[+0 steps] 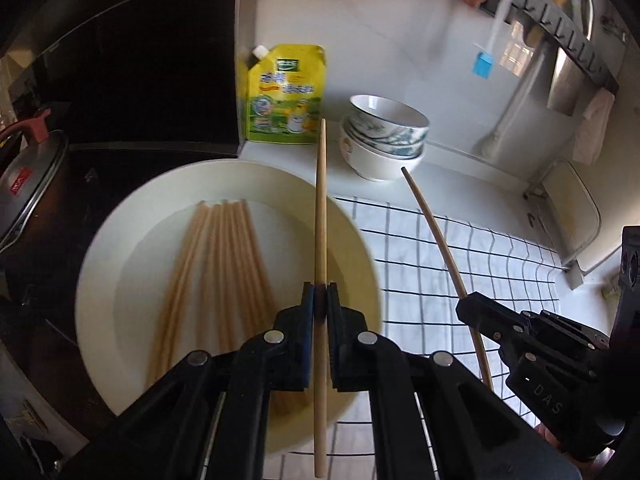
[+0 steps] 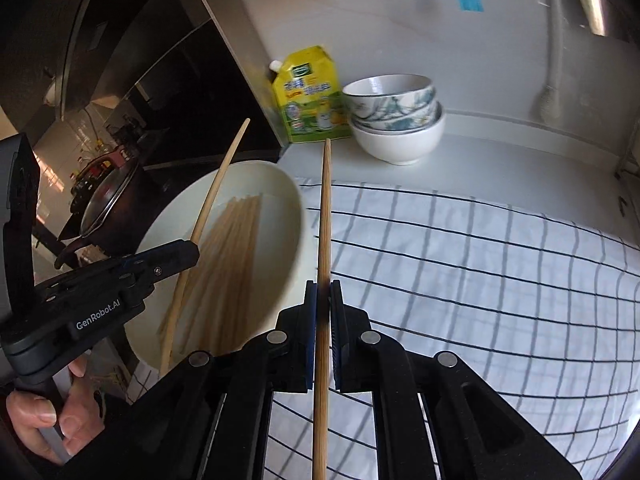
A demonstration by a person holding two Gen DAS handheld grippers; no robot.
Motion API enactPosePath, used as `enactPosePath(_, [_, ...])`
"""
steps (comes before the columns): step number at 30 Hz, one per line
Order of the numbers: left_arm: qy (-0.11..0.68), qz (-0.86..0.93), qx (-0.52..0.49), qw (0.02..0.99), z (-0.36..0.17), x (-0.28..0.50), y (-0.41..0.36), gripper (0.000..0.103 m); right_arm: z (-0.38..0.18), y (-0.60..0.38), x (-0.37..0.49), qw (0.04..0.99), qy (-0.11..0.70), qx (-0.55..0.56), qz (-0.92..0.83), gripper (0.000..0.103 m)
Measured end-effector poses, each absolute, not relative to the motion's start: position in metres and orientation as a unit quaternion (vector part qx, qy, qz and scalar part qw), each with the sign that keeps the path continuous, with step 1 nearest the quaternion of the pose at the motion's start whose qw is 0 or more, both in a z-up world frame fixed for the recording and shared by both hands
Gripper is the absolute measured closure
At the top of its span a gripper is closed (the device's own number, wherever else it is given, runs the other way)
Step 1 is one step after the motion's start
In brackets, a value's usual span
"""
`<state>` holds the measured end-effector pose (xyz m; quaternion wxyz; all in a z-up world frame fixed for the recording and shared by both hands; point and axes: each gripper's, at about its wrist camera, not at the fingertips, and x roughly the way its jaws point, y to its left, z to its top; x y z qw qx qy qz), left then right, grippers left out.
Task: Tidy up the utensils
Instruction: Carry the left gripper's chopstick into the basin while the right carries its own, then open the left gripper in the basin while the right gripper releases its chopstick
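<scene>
The left tongs [image 1: 320, 294] are clamped on one wooden chopstick [image 1: 321, 240] that runs up the middle of the left wrist view, above the right side of a cream plate [image 1: 132, 232]. More chopsticks [image 1: 224, 248] lie bundled on that plate, blurred, their near ends hidden behind the tongs' black arms.

The right tongs [image 2: 323, 292] grip a second chopstick [image 2: 325, 216] the same way, centre frame, over a white cloth with a dark grid [image 2: 480, 260] on the table [image 2: 520, 152]. The lower ends of both held sticks run to the bottom edge of their own views.

Each camera also catches the other tool: the right tongs appear at lower right of the left view with their stick bowed by the lens, the left at lower left of the right view – only there do a person's fingers [image 2: 32, 412] show, wrapped round the handle.

At the back stand a yellow pouch [image 1: 286, 96] and stacked bowls [image 1: 384, 136]. A lidded pan [image 2: 100, 200] sits mid left. Only the left view shows the hook rail [image 1: 560, 36], upper right, with a blue brush [image 1: 482, 62] – a mere blue smear in the right view.
</scene>
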<state>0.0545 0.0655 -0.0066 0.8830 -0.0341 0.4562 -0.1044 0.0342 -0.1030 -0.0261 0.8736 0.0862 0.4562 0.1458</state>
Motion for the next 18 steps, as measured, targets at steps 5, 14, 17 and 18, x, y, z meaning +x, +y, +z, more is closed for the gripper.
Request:
enactPosePath(5, [0.471,-0.069,-0.040,0.879,-0.021,0.072,0.120,0.096,-0.036,-0.044,0.070,0.859,0.474,0.070,0.179,0.097])
enactPosePath(14, [0.504,-0.057,-0.035,0.861,-0.057,0.098,0.160,0.096,-0.065,0.013,0.111,0.830,0.526,0.054,0.177,0.097])
enactPosePath(17, [0.512,-0.061,-0.033,0.856,-0.064,0.100,0.162,0.096,-0.072,0.017,0.113,0.826,0.536,0.051,0.170,0.097])
enactPosePath(18, [0.514,-0.062,-0.033,0.855,-0.066,0.100,0.162,0.096,-0.073,0.018,0.114,0.825,0.537,0.052,0.167,0.097])
